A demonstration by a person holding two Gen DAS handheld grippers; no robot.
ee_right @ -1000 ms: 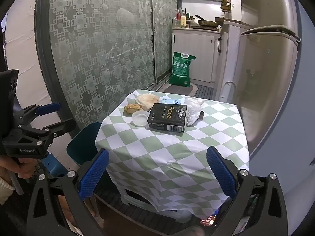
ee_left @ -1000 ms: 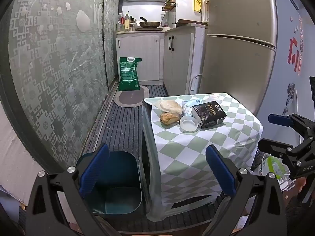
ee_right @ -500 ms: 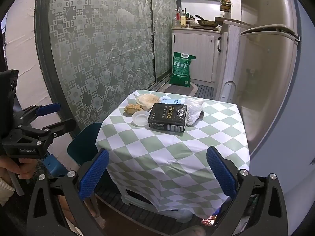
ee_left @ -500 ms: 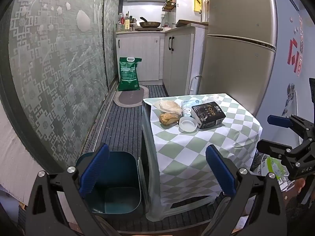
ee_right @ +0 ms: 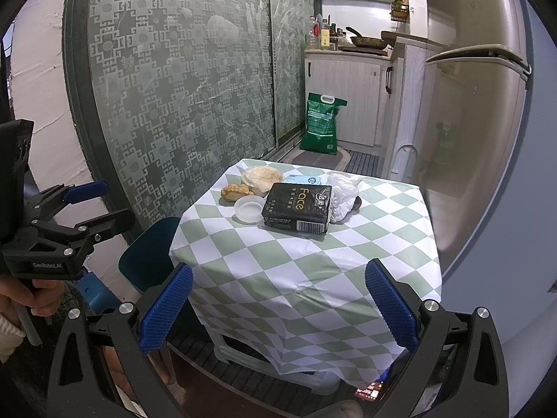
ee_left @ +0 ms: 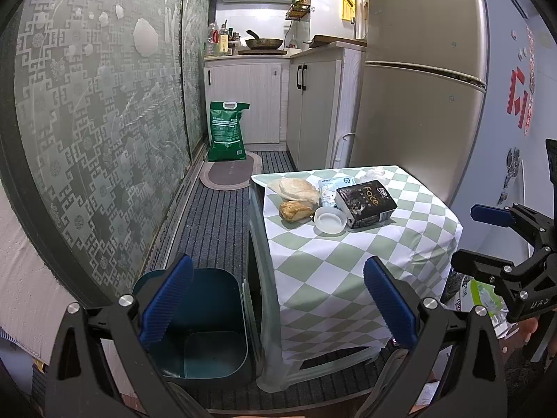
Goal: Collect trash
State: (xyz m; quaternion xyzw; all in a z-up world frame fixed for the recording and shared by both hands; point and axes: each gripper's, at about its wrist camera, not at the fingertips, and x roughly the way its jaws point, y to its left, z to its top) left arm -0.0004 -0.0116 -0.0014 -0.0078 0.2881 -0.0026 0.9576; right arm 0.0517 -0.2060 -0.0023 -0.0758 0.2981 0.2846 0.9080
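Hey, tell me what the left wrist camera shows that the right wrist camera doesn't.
Only the left wrist view shows the inside of the teal bin beside the table, bare of trash, and the open right gripper. Only the right wrist view shows the crumpled white plastic bag in full and the open left gripper. Both show the black tissue pack, white lid and bread.

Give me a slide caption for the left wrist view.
Open left gripper faces a checked table holding bread, a dish and a black pack; teal bin below.
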